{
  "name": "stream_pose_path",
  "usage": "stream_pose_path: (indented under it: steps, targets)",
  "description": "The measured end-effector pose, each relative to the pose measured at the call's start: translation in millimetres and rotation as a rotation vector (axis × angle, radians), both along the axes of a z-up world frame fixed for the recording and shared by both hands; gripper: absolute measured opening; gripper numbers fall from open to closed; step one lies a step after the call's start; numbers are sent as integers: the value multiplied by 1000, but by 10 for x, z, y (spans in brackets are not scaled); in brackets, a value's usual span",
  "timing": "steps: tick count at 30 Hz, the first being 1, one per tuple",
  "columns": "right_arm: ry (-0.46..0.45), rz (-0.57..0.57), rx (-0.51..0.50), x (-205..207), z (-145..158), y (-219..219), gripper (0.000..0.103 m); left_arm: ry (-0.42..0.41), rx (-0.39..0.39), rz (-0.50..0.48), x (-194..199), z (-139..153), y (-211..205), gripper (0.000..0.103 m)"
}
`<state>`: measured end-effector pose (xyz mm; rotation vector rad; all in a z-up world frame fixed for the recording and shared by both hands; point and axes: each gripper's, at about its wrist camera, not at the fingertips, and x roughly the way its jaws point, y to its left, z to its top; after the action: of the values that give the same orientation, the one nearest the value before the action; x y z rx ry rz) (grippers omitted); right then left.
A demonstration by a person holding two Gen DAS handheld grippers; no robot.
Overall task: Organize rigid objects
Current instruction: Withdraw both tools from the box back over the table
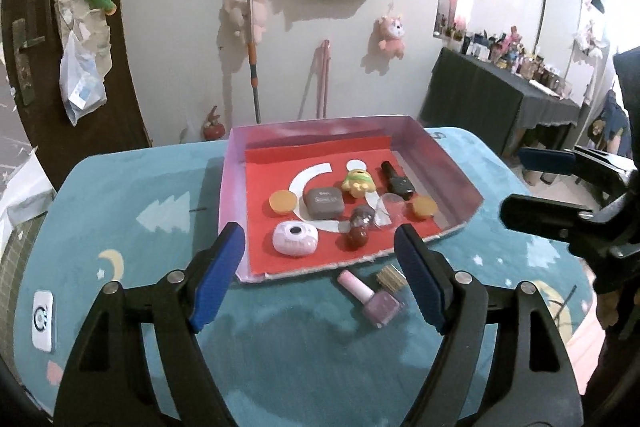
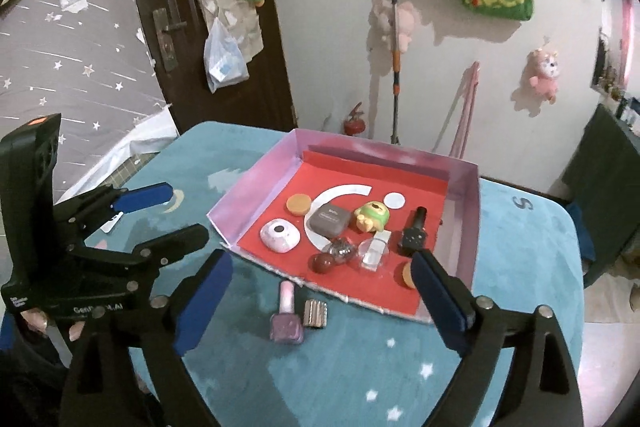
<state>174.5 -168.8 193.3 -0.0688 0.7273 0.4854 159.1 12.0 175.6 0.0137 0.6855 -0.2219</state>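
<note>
Both my grippers hang empty, jaws spread wide, left gripper [image 1: 320, 275] and right gripper [image 2: 320, 297] above the table. Just ahead lie the pink nail polish bottle [image 2: 286, 319] and a small ribbed block [image 2: 315, 313], outside the red-lined tray [image 2: 467, 223], probably next to go in.

A pink-walled tray [image 2: 464, 211] with a red floor holds small items, among them a white oval case [image 2: 279, 235] and a black bottle [image 2: 414, 233], while a pink nail-polish bottle [image 2: 286, 315] lies outside beside a ribbed gold piece [image 2: 315, 313].
</note>
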Motion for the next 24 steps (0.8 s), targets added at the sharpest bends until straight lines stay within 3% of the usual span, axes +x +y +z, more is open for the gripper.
stream_pose_path:
  steps: [7,9,12,24]
  targets:
    - [-53,-87,24,-449,-170,-171,102,-39,-62,41,-335,-199,72,77]
    - [-66,-121,22,-536,-264,-204,103,-32,-63,42,-387,-298,71,83]
    - [-78,-161,14,-620,-413,-235,103,-18,-67,43,-432,-466,35,83]
    - [-2,-265,27,-530,-1129,-397,103,45,-56,86,-385,-1038,-76,83]
